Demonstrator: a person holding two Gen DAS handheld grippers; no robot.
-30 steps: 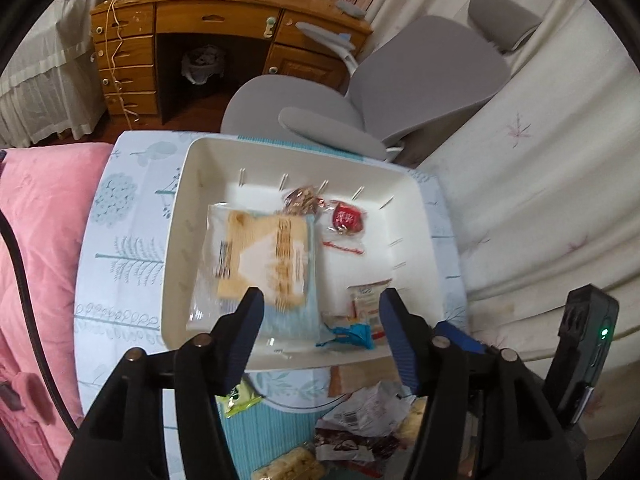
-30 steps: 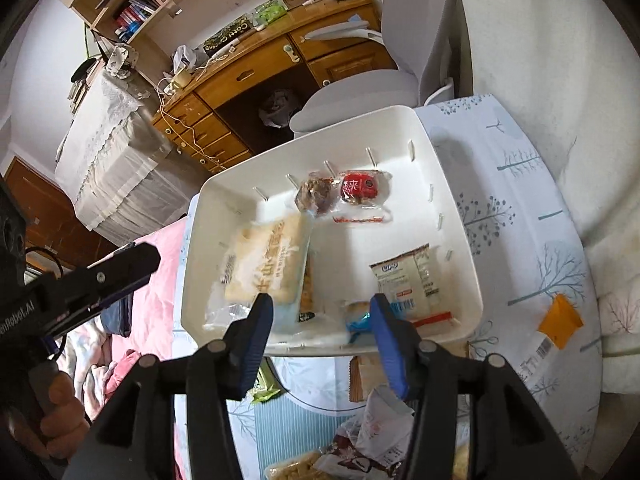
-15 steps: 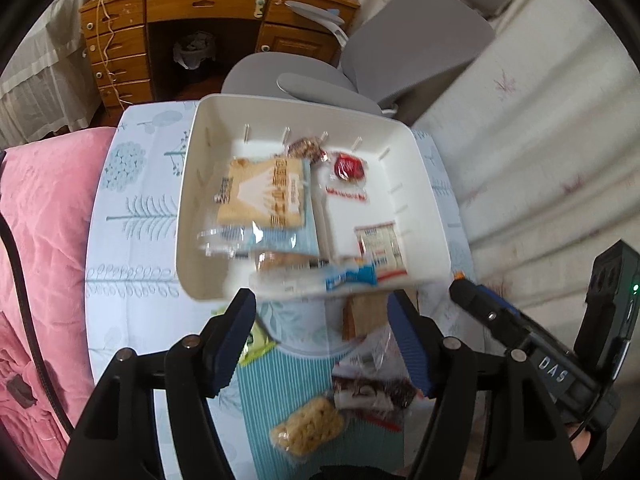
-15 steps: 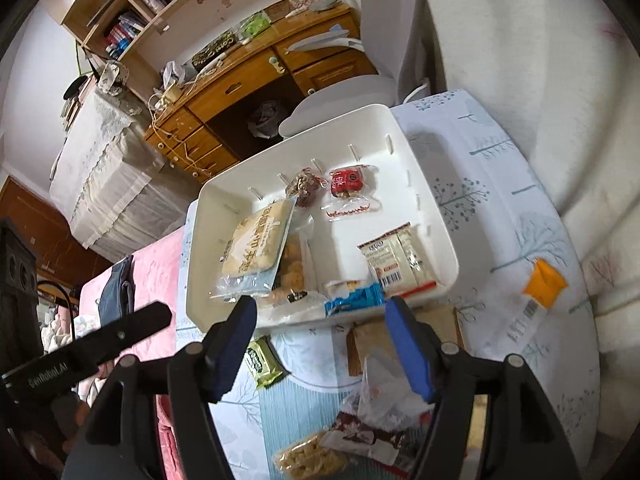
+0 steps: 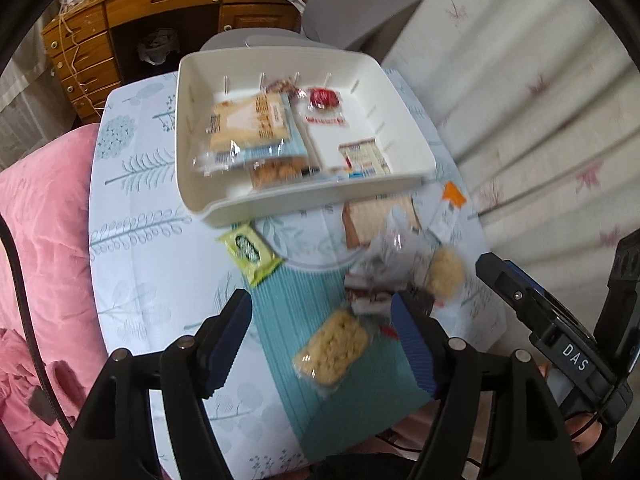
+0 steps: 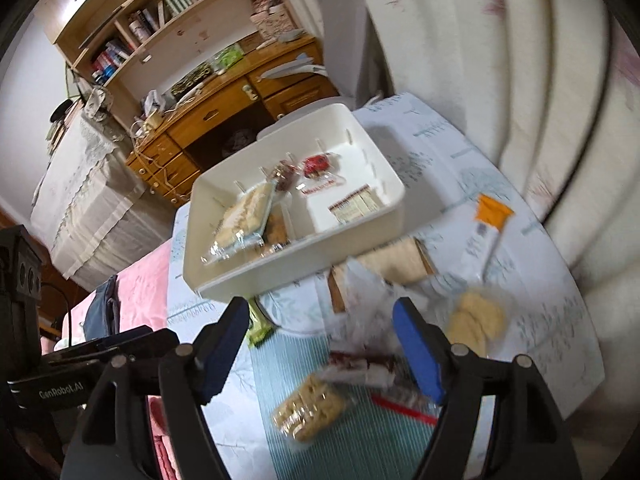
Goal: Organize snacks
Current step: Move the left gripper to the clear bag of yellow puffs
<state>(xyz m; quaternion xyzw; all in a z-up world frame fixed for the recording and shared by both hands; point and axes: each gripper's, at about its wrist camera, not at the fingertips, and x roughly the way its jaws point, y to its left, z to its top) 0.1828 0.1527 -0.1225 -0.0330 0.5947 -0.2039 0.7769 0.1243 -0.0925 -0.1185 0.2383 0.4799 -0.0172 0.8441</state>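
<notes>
A white tray (image 5: 280, 204) on the tree-print table holds a big biscuit pack (image 5: 252, 124), a red candy (image 5: 323, 98) and a small white packet (image 5: 362, 158). Loose snacks lie in front of it: a green packet (image 5: 250, 249), a yellow cracker pack (image 5: 332, 346), a brown pack (image 5: 376, 220) and crumpled wrappers (image 5: 384, 276). My left gripper (image 5: 320, 304) hovers above the cracker pack, jaws opening, holding nothing. My right gripper (image 6: 320, 312) hangs over the wrappers (image 6: 360, 364) near the tray (image 6: 280, 276), jaws also opening and empty.
An orange-tipped sachet (image 6: 486, 220) and a round cookie pack (image 6: 476, 320) lie at the table's right side. A pink quilt (image 5: 44, 216) borders the left edge, a white curtain (image 5: 540, 92) the right. A grey chair (image 5: 360, 4) and a wooden desk (image 5: 160, 4) stand behind.
Both grippers have drawn back from over the tray to above the loose snacks on the near table. Both pairs of jaws have spread wider.
</notes>
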